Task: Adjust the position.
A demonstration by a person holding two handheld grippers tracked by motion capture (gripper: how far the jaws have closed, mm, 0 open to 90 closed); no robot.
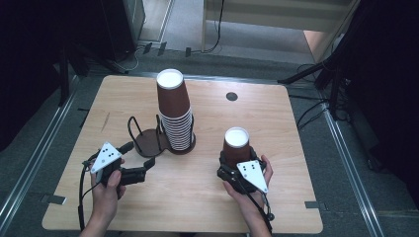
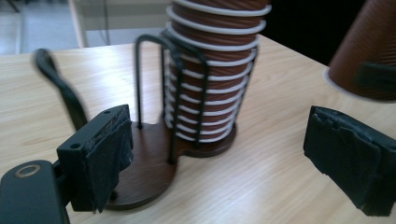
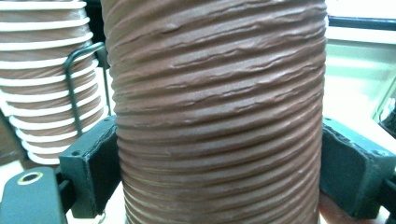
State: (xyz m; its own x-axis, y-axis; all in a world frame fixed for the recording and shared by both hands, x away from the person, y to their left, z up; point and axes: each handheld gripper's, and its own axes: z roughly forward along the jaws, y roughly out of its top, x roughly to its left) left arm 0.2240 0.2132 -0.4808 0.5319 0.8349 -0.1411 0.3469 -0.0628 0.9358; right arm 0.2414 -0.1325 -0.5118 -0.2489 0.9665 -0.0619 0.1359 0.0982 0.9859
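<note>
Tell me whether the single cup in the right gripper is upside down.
Upside down. The cup shows its closed white base on top, flaring wider towards the table, with the right gripper clamped around its ribbed side.

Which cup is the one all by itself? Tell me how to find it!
Start at the wooden table and find the tall stack of brown cups in its wire holder. Look nearer the person, to the right tongs. The single cup stands upside down between their jaws, alone.

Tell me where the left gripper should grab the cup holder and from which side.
Grip the empty wire loop of the cup holder, coming from the near left, where the open left gripper sits. The loop stands upright and thin, while the cup stack blocks the right side.
</note>
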